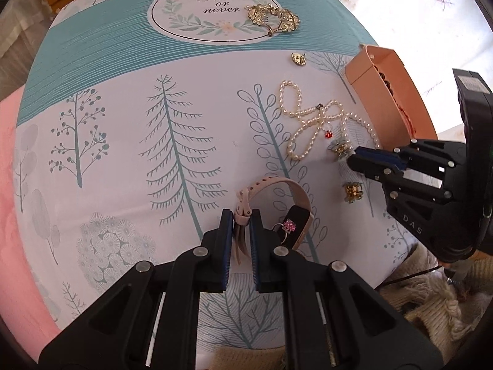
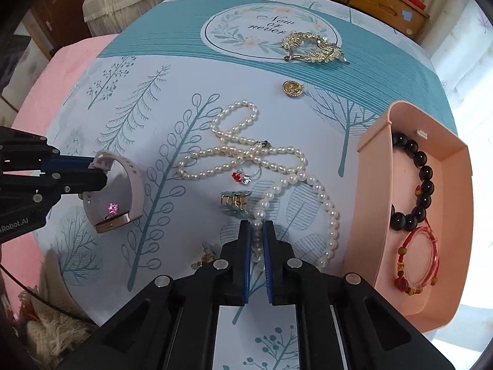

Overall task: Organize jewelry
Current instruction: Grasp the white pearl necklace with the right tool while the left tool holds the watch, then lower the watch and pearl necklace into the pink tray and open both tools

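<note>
My left gripper (image 1: 241,220) is shut on the buckle end of a pink watch strap (image 1: 271,185), also in the right wrist view (image 2: 135,185). A pink-stone ring (image 1: 288,226) lies on the watch face. My right gripper (image 2: 256,226) is shut on a round-pearl bracelet (image 2: 326,203), seen from the side in the left wrist view (image 1: 351,158). A long rice-pearl necklace (image 2: 234,151) lies tangled in the middle. A pink tray (image 2: 456,160) on the right holds a black bead bracelet (image 2: 422,185) and a red string bracelet (image 2: 419,262).
A gold leaf brooch (image 2: 314,47) and a small gold pendant (image 2: 292,88) lie farther back. A red-stone ring (image 2: 242,177) and two gold hair clips (image 2: 235,202) (image 2: 203,257) lie near my right gripper. A knitted cloth (image 1: 431,308) hangs at the table edge.
</note>
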